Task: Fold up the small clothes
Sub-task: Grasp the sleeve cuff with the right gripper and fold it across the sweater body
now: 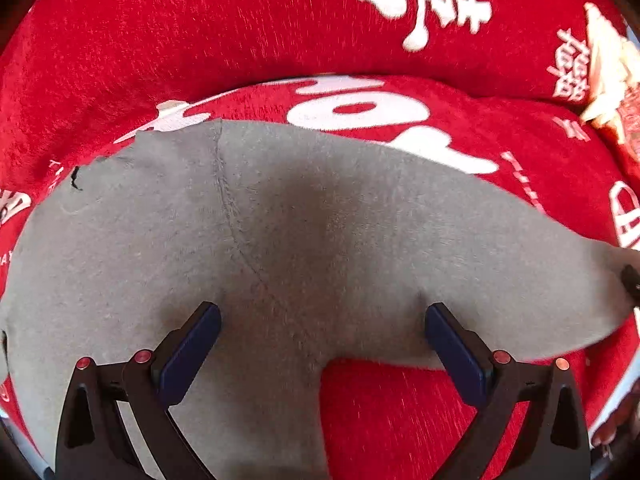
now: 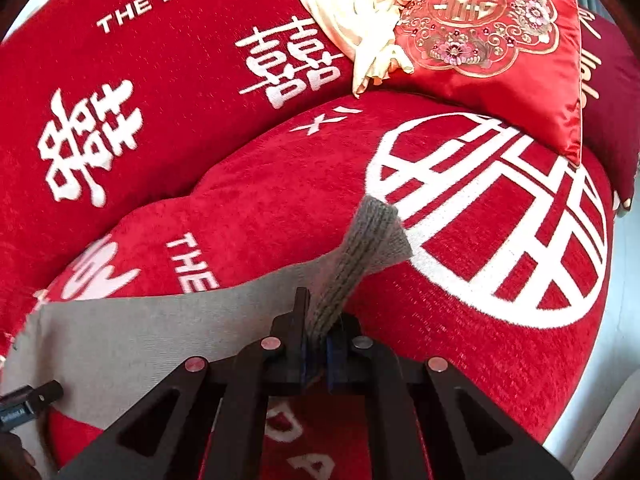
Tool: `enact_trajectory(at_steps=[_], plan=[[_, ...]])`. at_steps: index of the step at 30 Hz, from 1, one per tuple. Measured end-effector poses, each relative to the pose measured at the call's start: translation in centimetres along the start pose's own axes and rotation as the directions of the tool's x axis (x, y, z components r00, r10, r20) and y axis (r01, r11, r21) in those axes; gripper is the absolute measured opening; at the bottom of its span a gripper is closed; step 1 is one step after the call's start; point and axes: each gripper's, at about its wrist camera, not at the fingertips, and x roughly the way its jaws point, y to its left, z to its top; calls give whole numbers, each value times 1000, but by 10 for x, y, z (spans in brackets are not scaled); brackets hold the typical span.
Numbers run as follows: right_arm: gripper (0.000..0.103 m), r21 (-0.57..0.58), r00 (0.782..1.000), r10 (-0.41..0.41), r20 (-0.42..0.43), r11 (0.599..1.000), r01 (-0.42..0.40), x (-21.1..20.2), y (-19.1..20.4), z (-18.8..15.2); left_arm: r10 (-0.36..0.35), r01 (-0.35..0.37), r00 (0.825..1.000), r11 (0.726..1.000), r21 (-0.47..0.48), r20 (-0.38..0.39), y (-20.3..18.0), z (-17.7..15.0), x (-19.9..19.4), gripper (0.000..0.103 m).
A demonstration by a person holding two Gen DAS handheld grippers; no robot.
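Pinching grey garment's ribbed cuff, right hand-held gripper, pads hidden

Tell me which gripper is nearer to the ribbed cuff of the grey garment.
Right. The right gripper is shut on the ribbed cuff. The left gripper is open over the grey garment, its body, away from the cuff.

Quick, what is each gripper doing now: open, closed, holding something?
Left gripper: open, above the grey garment, holding nothing.
Right gripper: closed on the garment's ribbed cuff.
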Motion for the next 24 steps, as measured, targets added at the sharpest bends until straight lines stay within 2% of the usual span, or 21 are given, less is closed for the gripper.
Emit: enact_trajectory(at_steps=[5, 10, 13, 24], plan=[[7, 11, 999, 42, 25, 999, -42, -23, 6, 6, -4, 4, 998, 1000, -2, 58, 35, -20, -26, 102], [7, 13, 996, 80, 43, 997, -81, -46, 28, 9, -10, 13, 999, 996, -90, 34, 87, -44, -29, 102], [7, -12, 993, 103, 56, 995, -102, -60, 52, 8, -6, 9, 1000, 993, -119, 27, 110, -58, -32, 102], [7, -108, 982, 182, 57, 979, -175, -94, 149, -8, -16, 28, 991, 996, -84, 136, 154, -87, -74, 102]])
